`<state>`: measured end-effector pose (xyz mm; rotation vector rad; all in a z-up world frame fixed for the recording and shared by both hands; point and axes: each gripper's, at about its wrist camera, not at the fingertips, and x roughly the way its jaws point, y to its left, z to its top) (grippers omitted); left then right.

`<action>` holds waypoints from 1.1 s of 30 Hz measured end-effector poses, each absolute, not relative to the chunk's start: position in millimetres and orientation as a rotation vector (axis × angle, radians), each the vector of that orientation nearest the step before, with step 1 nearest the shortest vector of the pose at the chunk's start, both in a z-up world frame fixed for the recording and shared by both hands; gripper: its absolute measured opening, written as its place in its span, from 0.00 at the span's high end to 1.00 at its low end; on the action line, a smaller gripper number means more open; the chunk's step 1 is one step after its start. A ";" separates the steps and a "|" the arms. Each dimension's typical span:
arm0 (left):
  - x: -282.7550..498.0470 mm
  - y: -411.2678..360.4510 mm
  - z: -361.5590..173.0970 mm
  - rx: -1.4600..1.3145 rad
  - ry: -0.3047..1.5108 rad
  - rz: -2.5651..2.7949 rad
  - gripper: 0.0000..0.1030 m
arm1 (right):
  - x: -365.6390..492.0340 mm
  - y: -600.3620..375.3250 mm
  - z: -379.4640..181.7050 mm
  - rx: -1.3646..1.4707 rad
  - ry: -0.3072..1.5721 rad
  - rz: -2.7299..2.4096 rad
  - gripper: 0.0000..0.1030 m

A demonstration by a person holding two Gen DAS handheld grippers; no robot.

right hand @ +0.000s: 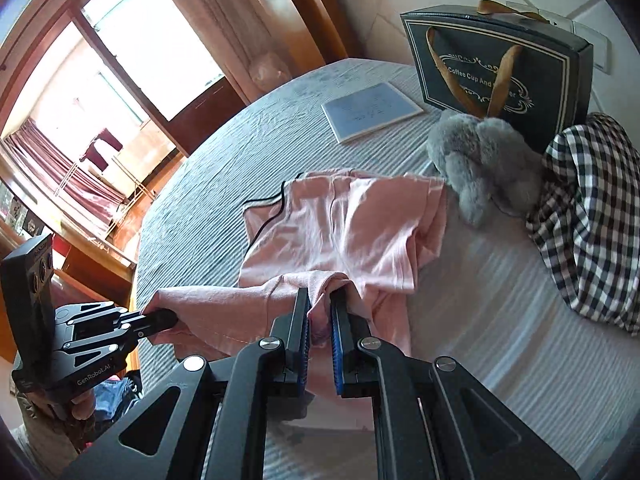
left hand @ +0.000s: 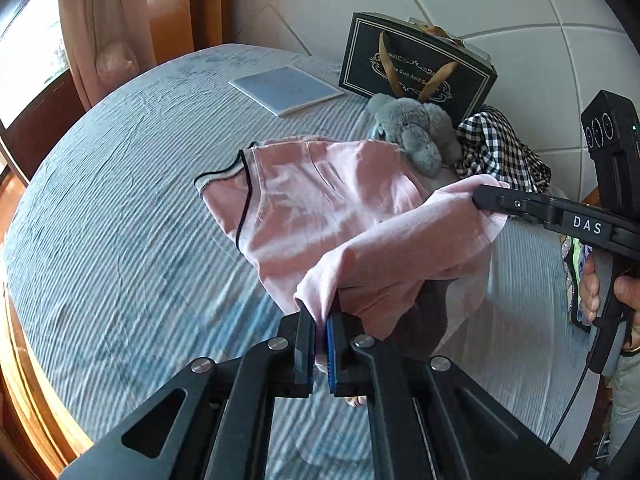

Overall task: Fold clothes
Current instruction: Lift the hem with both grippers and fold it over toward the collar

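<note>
Basically both claws are clamped on the same pink garment (left hand: 320, 200), w/ the grey plush toy (left hand: 420, 132) as the landmark for everything else. Nearest the left wrist cam, the left claw (left hand: 322, 340) is pinched shut on a bunched bit of the pink hem, cloth squeezed between its blue pads. Nearest the right wrist cam, the right claw (right hand: 319, 320) is likewise closed on a fold of the same hem, a thin wad of fabric keeping its fingers slightly apart. Each claw shows up in the other's view too, held by a person's hand (left hand: 600, 284).

Why two grips: prob. so the near edge comes up as one straight line, a corner per claw, and can be carried over toward the plush toy w/o sagging. The hem is lifted off the bed (left hand: 120, 240), while the far part of the garment, incl. the black-trimmed edge, lies flat on the striped sheet just in front of the plush toy, its far edge about touching it.

Beside the toy, on the right-claw side, a checked cloth (right hand: 580, 220) is heaped, likely waiting its turn. Behind the toy stands a dark gift bag (right hand: 500, 68); a pale flat book (right hand: 372, 112) lies off to the other side, well apart from the fold area.
</note>
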<state>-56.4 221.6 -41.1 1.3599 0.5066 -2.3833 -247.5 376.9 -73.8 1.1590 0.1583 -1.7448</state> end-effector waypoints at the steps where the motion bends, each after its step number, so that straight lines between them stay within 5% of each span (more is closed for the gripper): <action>1: -65.5 202.5 -45.1 1.375 0.511 -2.384 0.97 | -257.6 357.9 -77.0 1.170 0.166 -1.751 0.92; 9: -120.8 90.9 -94.1 1.467 0.541 -2.337 0.96 | -314.5 246.3 -111.6 1.275 0.229 -1.792 0.90; 10: -124.9 80.7 -100.7 1.472 0.550 -2.325 0.94 | -320.4 239.6 -116.9 1.291 0.231 -1.805 0.84; 12: -130.2 64.5 -110.3 1.474 0.537 -2.291 0.57 | -329.4 234.0 -120.8 1.300 0.224 -1.848 0.51; 13: -129.9 59.0 -110.6 1.459 0.528 -2.288 0.52 | -332.1 235.6 -119.1 1.290 0.209 -1.865 0.24; 14: -128.5 54.9 -108.4 1.446 0.526 -2.295 0.52 | -334.1 238.0 -116.5 1.277 0.196 -1.880 0.21; 22: -101.6 90.1 -78.9 1.396 0.517 -2.399 0.50 | -314.5 307.3 -91.5 1.194 0.276 -1.933 0.21; 33: -52.7 194.8 -84.8 1.418 0.629 -2.428 0.49 | -290.1 420.7 -135.2 1.328 0.210 -1.909 0.21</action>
